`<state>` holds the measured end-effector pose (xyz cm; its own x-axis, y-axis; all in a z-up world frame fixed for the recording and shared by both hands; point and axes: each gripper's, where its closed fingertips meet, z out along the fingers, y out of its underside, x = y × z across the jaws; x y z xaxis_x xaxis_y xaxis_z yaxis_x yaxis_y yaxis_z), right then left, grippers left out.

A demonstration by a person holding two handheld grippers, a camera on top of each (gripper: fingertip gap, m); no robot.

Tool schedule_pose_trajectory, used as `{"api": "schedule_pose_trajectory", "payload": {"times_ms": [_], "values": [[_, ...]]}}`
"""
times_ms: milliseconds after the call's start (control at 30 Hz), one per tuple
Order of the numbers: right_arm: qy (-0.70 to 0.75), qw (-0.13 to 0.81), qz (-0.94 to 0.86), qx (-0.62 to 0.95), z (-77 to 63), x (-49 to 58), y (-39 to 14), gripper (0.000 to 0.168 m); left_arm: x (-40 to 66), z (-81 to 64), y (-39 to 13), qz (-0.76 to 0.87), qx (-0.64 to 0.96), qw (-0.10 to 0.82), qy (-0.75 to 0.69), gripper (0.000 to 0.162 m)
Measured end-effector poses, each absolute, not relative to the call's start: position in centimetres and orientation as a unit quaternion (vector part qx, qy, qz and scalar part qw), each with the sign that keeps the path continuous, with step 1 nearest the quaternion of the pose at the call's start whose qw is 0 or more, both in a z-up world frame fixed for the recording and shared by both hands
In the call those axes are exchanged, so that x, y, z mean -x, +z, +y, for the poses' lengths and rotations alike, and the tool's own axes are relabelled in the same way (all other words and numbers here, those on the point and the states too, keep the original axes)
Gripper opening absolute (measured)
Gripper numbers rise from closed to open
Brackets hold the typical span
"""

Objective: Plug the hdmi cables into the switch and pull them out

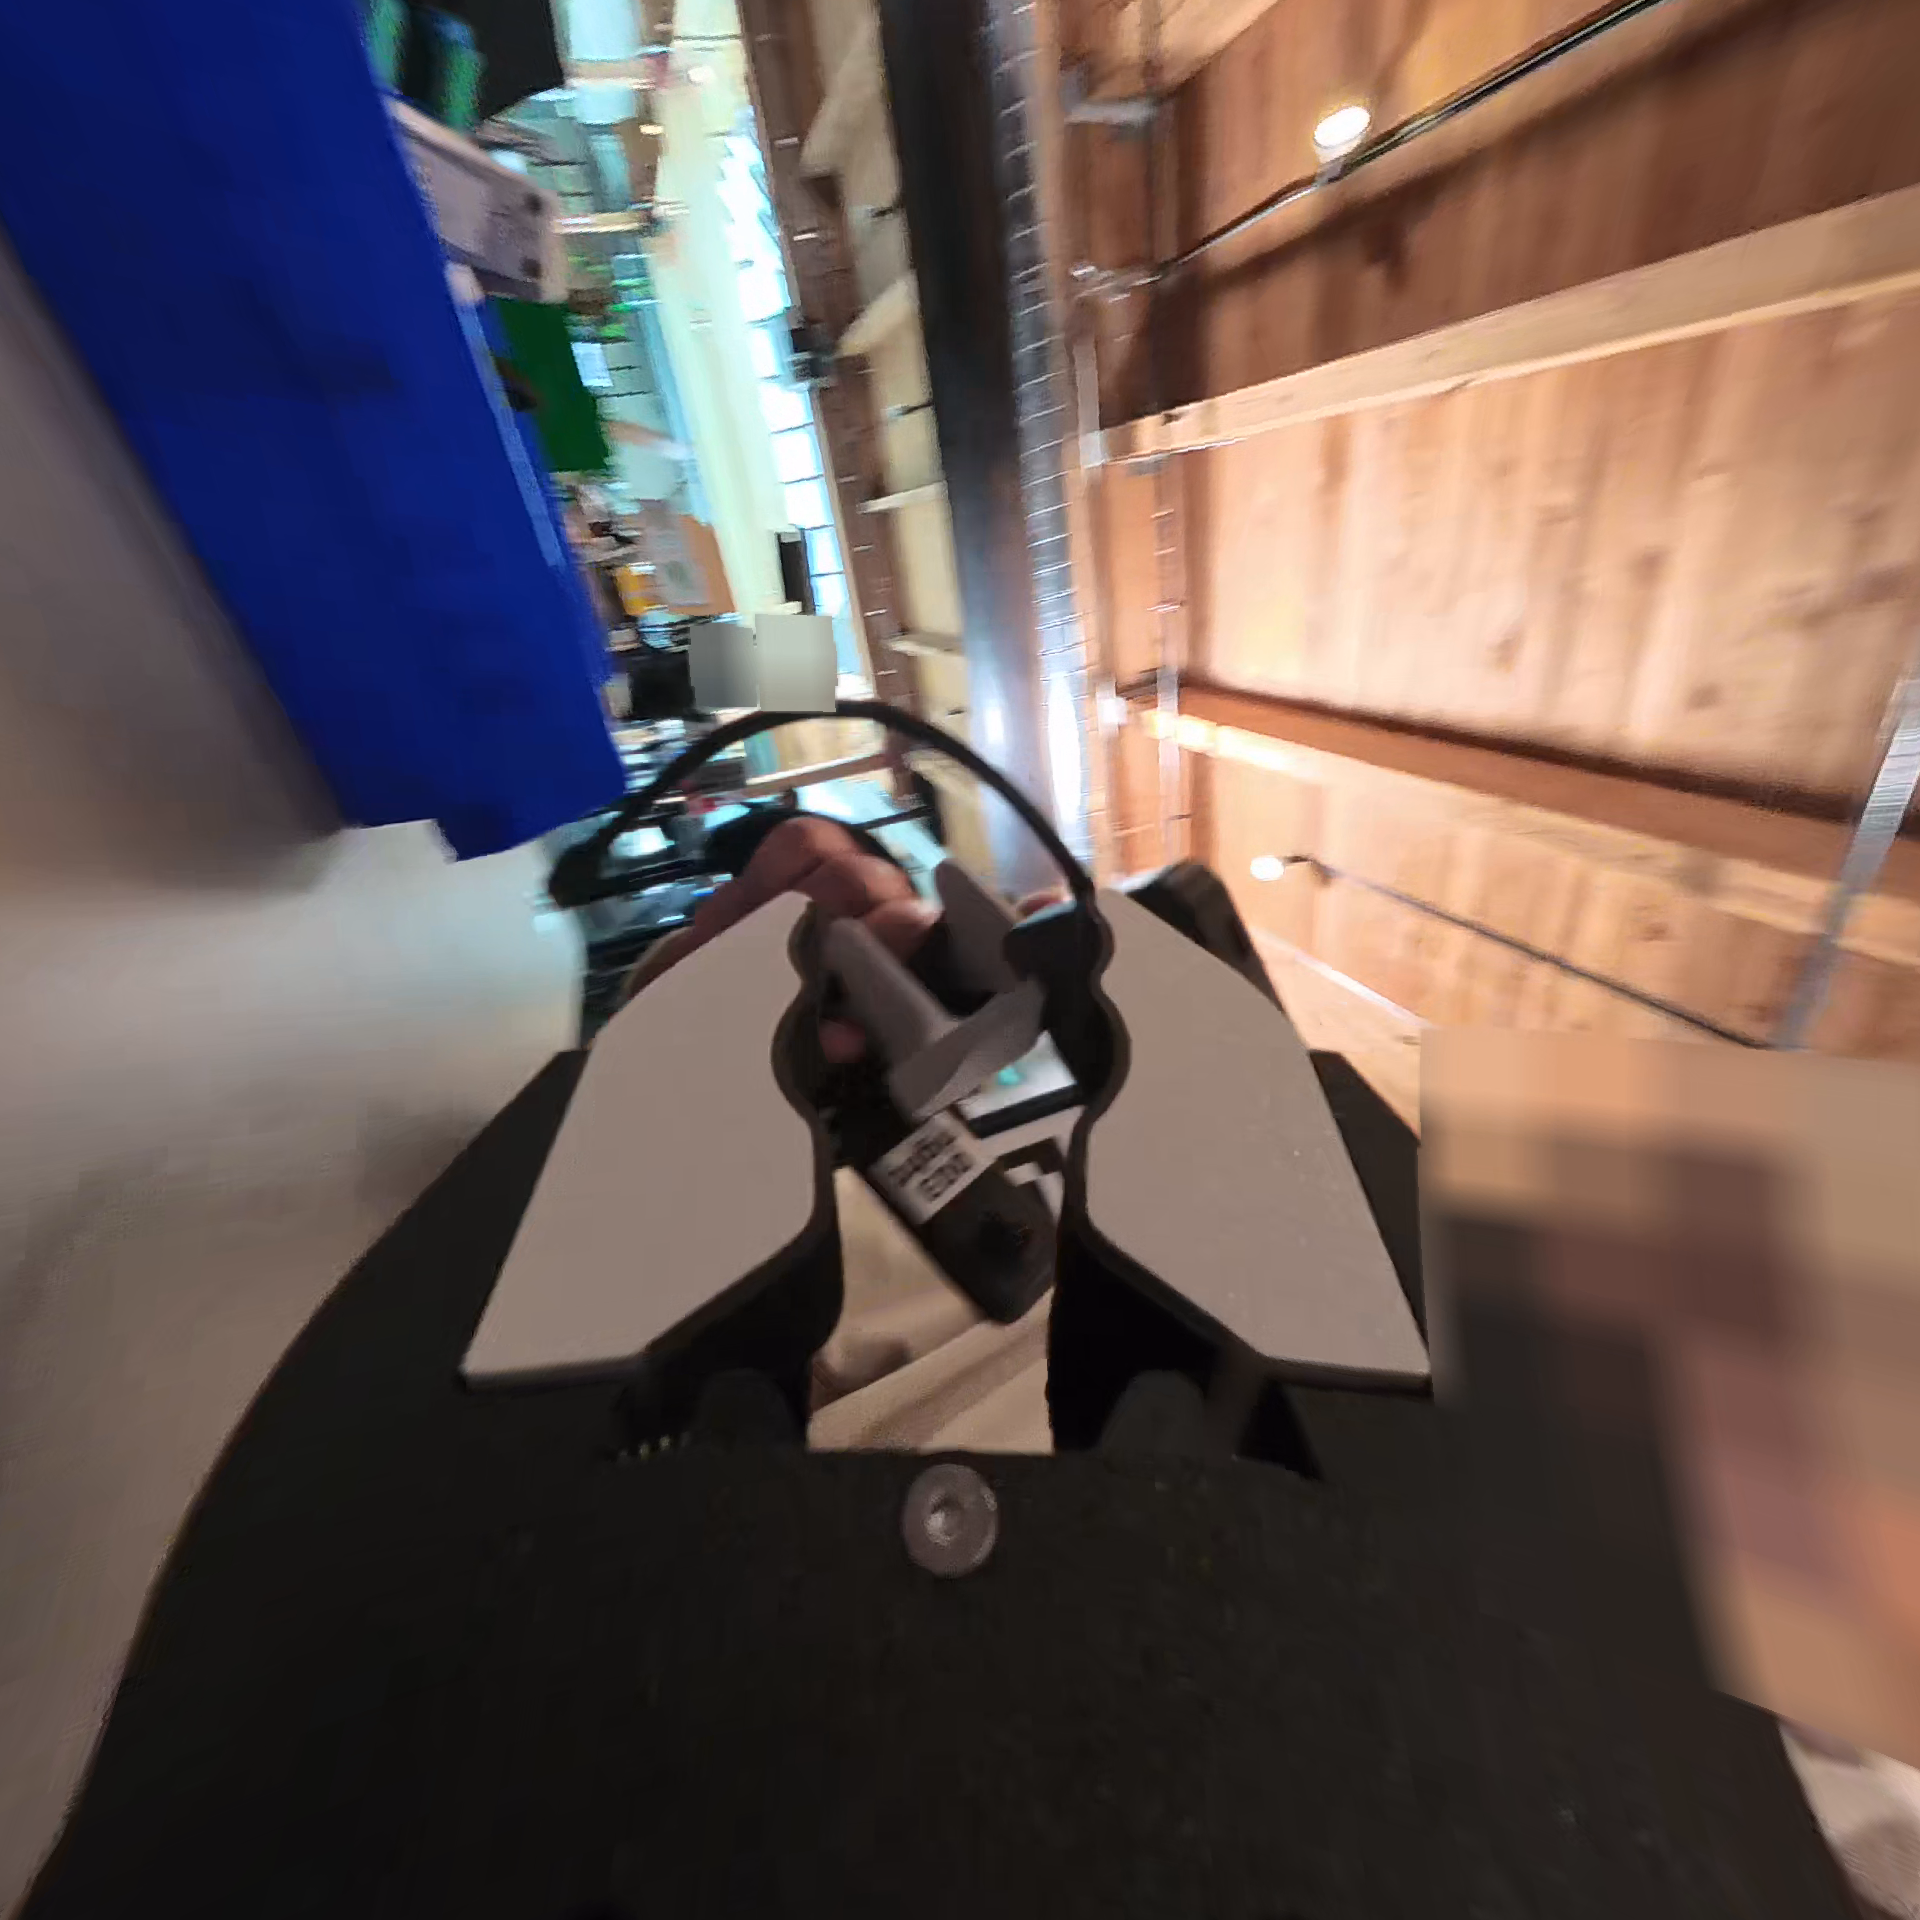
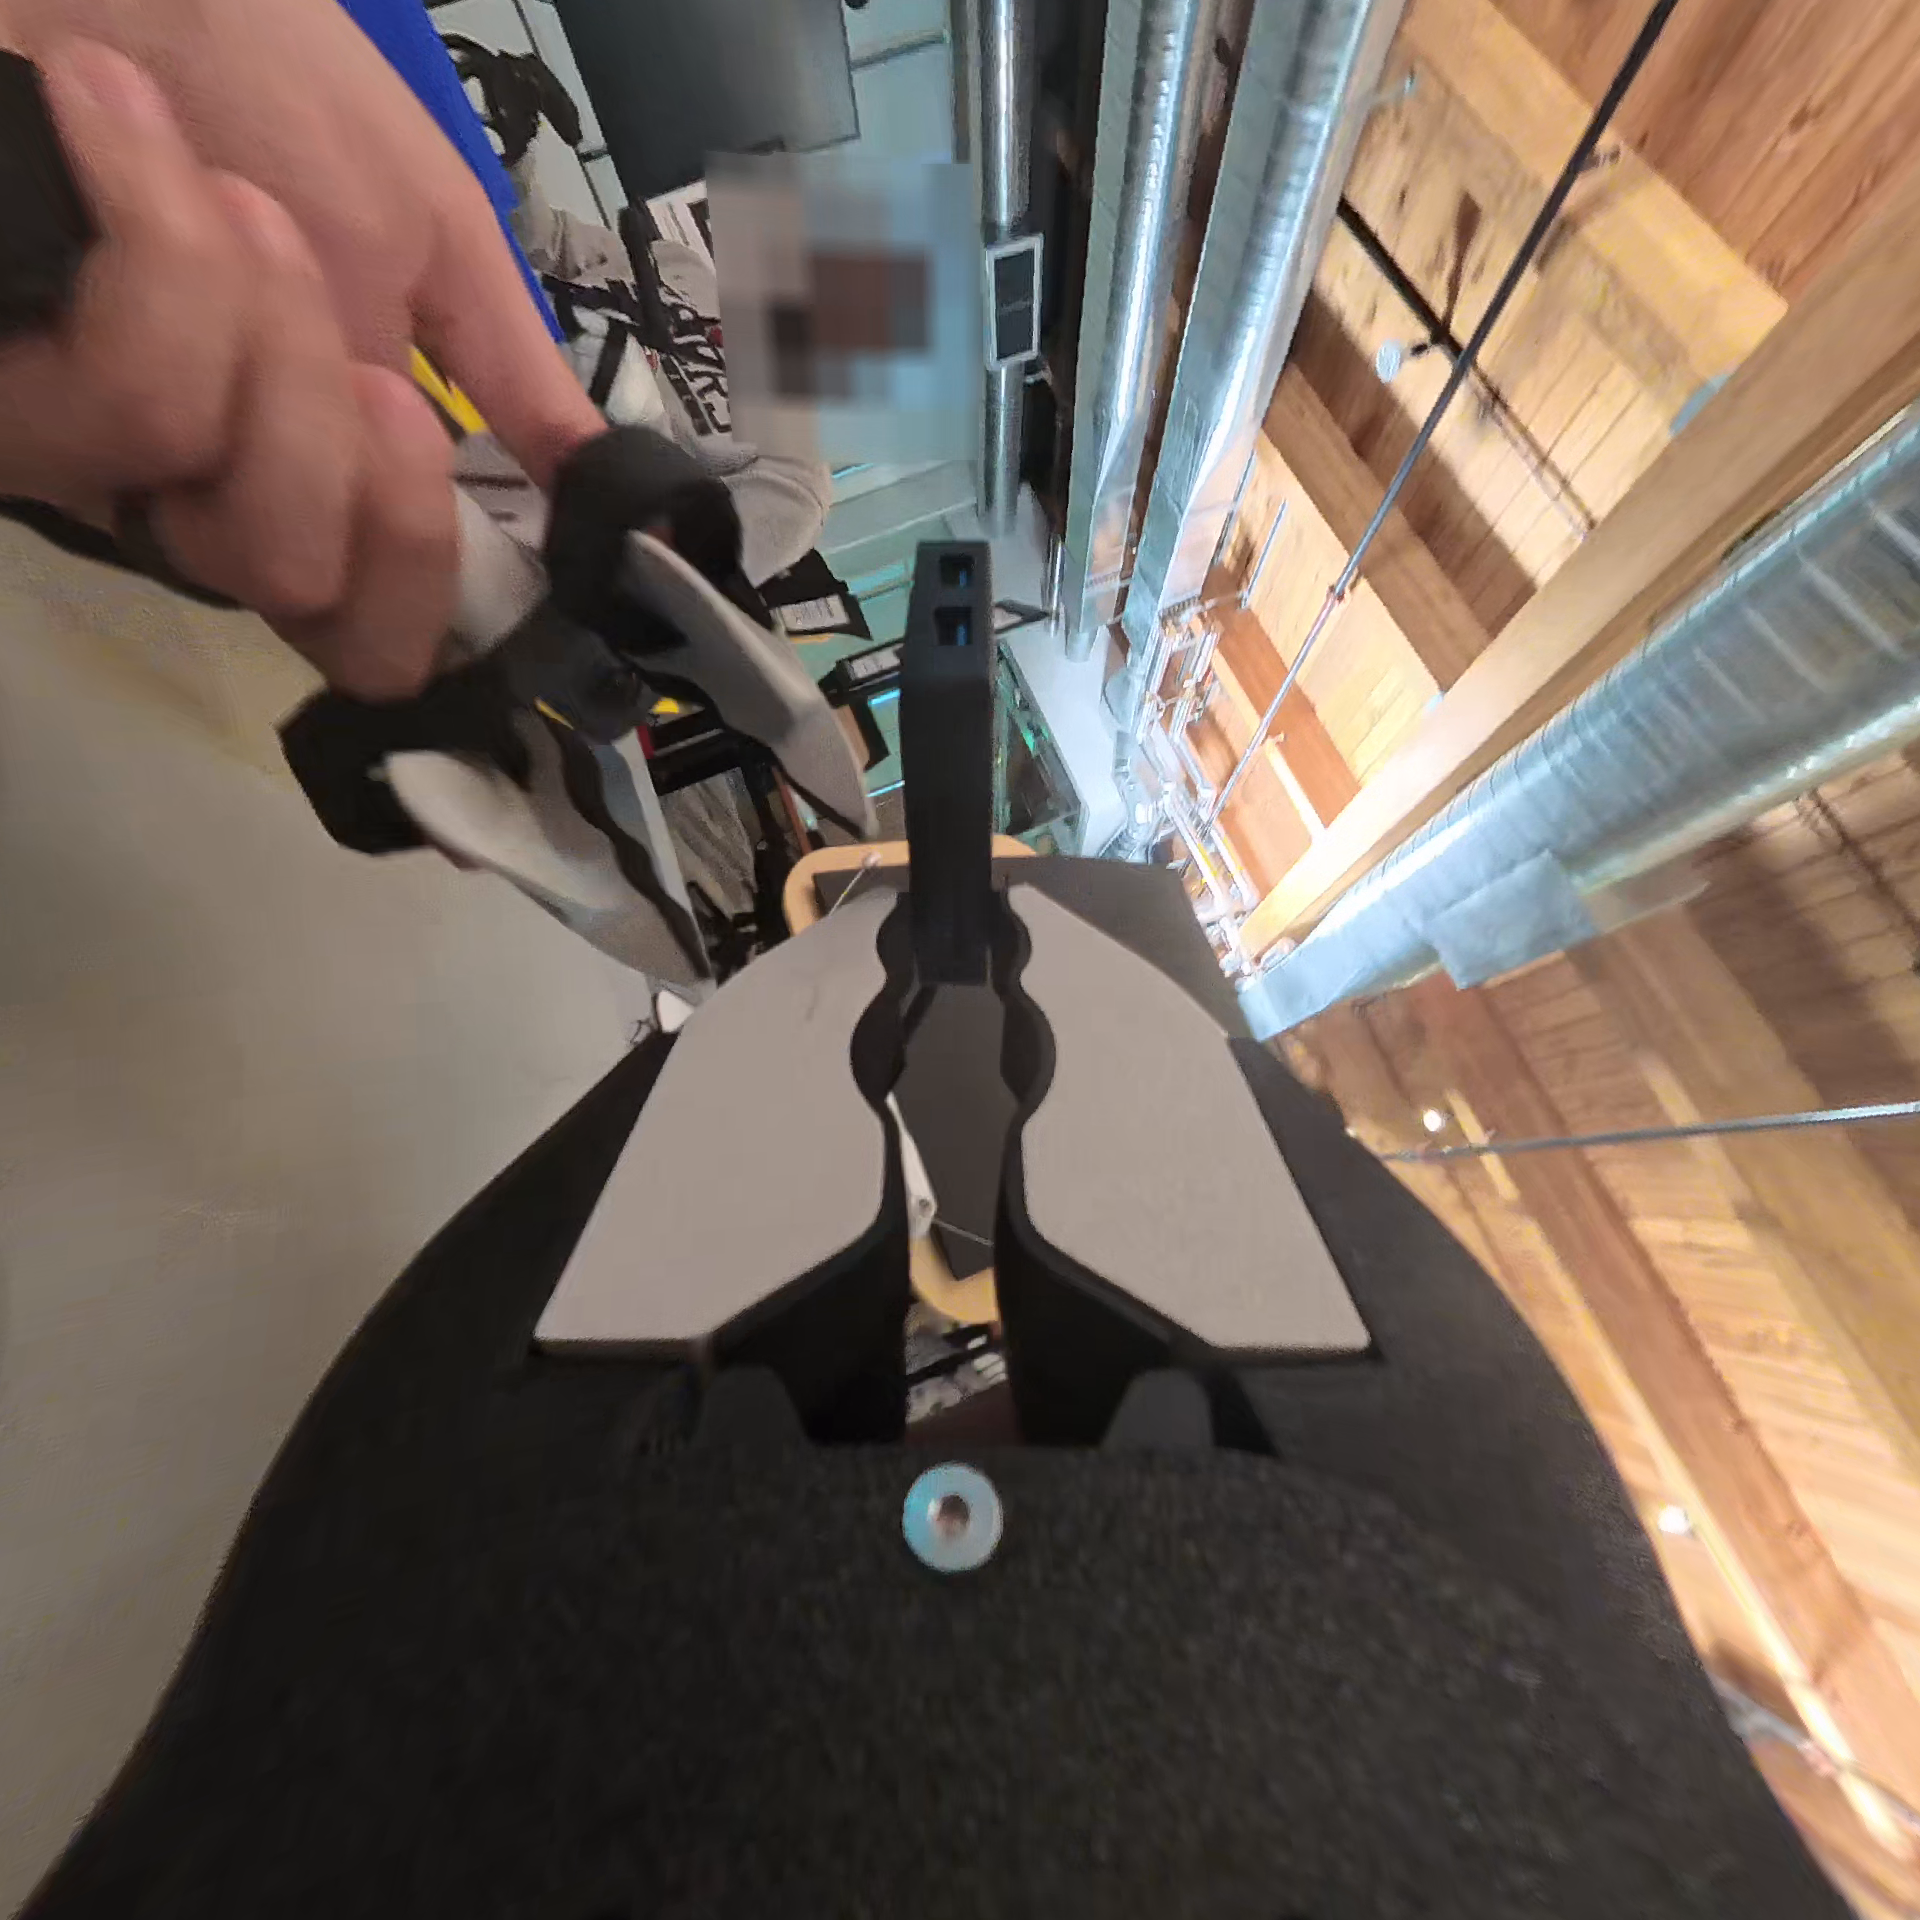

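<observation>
In the right wrist view my right gripper (image 2: pixel 951 914) is shut on the lower end of a thin black switch (image 2: pixel 945 727), which stands upright with two ports showing at its top end. My left gripper (image 2: pixel 784 899), held by a hand (image 2: pixel 260 343), is up and to the left of the switch with its jaws apart and nothing between them. In the left wrist view my left gripper (image 1: pixel 951 920) is open. A black cable (image 1: pixel 831 715) arcs beyond it, its black end (image 1: pixel 1051 935) close to the right fingertip. I cannot tell if they touch. The other gripper (image 1: pixel 956 997) shows blurred through the gap.
Both views tilt up toward a wooden plank ceiling (image 1: pixel 1558 520) with silver ducts (image 2: pixel 1662 748). A blue panel (image 1: pixel 312 416) fills the upper left. A person in a grey printed top (image 2: pixel 675 343) stands behind. A tan wooden piece (image 2: pixel 831 873) lies below the switch. My hands' fingertips stand some 6 cm from each other.
</observation>
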<state>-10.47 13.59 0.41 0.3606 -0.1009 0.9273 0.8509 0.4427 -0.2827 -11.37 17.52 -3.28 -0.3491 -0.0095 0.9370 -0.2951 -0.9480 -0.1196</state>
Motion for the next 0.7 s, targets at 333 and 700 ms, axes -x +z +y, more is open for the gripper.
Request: {"api": "schedule_pose_trajectory", "payload": {"times_ms": [333,700], "values": [[-0.417,0.586,-0.486,0.496,16.9,9.9,-3.5,0.013,16.4,18.3,-6.5,-0.287,-0.677,-0.166,0.657,0.055],[-0.387,0.548,-0.552,0.495,17.1,15.4,-7.3,0.016,17.2,17.9,-6.5,-0.201,-0.639,0.01,0.742,0.015]]}}
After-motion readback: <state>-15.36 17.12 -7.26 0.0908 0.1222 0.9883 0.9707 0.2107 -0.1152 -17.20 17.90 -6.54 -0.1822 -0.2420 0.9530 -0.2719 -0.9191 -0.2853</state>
